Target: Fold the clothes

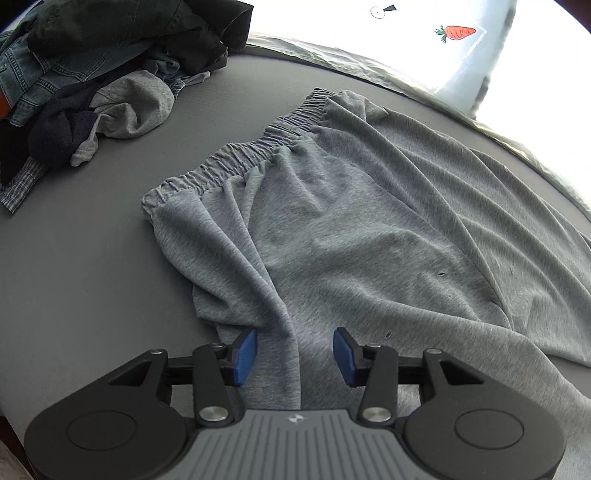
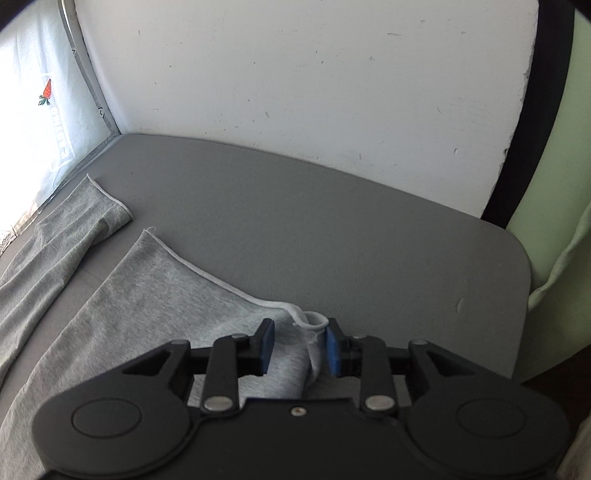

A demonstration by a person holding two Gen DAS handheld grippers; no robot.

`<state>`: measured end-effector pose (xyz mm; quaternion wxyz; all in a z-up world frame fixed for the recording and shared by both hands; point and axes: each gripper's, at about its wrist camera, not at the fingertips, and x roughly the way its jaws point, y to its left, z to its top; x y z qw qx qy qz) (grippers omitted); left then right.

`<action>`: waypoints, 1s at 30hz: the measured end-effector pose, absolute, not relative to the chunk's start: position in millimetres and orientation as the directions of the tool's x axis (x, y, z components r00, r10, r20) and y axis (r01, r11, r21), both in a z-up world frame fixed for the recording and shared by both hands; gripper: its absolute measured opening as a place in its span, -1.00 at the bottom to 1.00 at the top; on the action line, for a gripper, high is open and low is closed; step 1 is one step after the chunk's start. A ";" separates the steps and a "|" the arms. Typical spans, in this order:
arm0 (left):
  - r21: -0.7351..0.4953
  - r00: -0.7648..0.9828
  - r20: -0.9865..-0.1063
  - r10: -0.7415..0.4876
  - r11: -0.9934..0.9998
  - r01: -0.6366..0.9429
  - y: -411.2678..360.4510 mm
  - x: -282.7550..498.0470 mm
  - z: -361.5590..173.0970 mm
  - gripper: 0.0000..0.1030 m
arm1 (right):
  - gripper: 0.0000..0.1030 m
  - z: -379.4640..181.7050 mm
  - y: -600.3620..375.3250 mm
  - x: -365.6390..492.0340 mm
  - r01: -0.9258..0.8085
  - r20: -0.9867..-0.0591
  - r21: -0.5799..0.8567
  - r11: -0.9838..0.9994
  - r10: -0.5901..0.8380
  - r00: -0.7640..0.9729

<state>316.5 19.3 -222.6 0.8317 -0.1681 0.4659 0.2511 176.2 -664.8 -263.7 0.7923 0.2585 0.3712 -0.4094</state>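
Observation:
Grey sweatpants (image 1: 351, 221) lie spread on the grey table (image 1: 74, 266), their gathered elastic waistband (image 1: 251, 147) toward the upper left. My left gripper (image 1: 295, 354) hovers open over the near part of the pants. A raised fold of cloth runs under the gap, and the blue pads (image 1: 245, 356) touch nothing. In the right wrist view the two legs point away: the near leg (image 2: 147, 295) and the far leg (image 2: 62, 229). My right gripper (image 2: 299, 347) stands open around the curled hem corner (image 2: 314, 319) of the near leg, with the cloth loose between the pads.
A heap of other clothes (image 1: 92, 74), denim, dark and grey pieces, sits at the table's far left. A white wall (image 2: 295, 74) backs the table (image 2: 351, 221). A bright curtain with a carrot print (image 1: 458, 33) hangs beyond it. A pale green cushion (image 2: 565, 221) stands past the rounded right corner.

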 end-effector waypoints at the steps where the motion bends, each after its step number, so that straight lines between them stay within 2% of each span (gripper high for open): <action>1: -0.058 0.449 -0.855 0.261 0.811 -0.582 23.7 309.5 -219.3 -0.07 | -0.28 -263.2 -661.7 175.1 0.837 -0.800 0.106 0.536 -0.455 0.392; 2: -0.070 0.452 -0.852 0.264 0.800 -0.597 30.2 302.2 -216.9 -0.07 | -0.17 -263.5 -658.7 174.9 0.836 -0.802 0.100 0.539 -0.454 0.388; 7: -0.115 0.455 -0.847 0.276 0.740 -0.663 71.3 274.2 -215.1 -0.06 | -0.09 -269.1 -644.3 172.0 0.834 -0.821 0.122 0.538 -0.417 0.389; 11: -0.211 0.492 -0.837 0.240 0.688 -0.695 100.4 263.2 -218.6 -0.04 | 0.05 -274.5 -632.9 166.6 0.839 -0.826 0.201 0.506 -0.373 0.423; 13: -0.260 0.511 -0.832 0.216 0.662 -0.703 115.9 267.6 -220.5 0.04 | 0.12 -276.5 -628.3 164.8 0.847 -0.826 0.216 0.486 -0.372 0.424; 17: -0.313 0.530 -0.829 0.179 0.638 -0.704 136.4 288.3 -226.1 0.06 | 0.17 -280.7 -626.8 163.0 0.857 -0.823 0.246 0.452 -0.370 0.432; 22: -0.292 0.485 -0.860 0.158 0.626 -0.723 147.7 321.7 -236.6 0.06 | 0.26 -282.2 -627.3 167.5 0.856 -0.823 0.240 0.458 -0.372 0.430; 23: -0.273 0.465 -0.871 0.160 0.630 -0.727 147.8 328.5 -239.4 0.03 | 0.22 -281.7 -626.8 169.9 0.857 -0.826 0.226 0.463 -0.375 0.420; 25: -0.231 0.436 -0.882 0.181 0.639 -0.734 145.3 338.9 -244.7 -0.02 | -0.03 -280.8 -625.7 172.0 0.861 -0.833 0.189 0.472 -0.388 0.395; 27: -0.217 0.445 -0.872 0.204 0.653 -0.725 140.7 342.3 -243.2 -0.55 | -0.85 -279.5 -627.1 169.5 0.863 -0.833 0.212 0.458 -0.377 0.405; 28: -0.224 0.451 -0.870 0.200 0.655 -0.722 140.3 342.7 -243.4 -0.97 | -0.94 -278.7 -628.7 166.7 0.863 -0.831 0.244 0.443 -0.363 0.422; 30: -0.236 0.474 -0.854 0.215 0.652 -0.721 141.2 339.2 -239.4 -0.99 | -0.99 -274.4 -630.1 160.3 0.858 -0.817 0.302 0.416 -0.352 0.458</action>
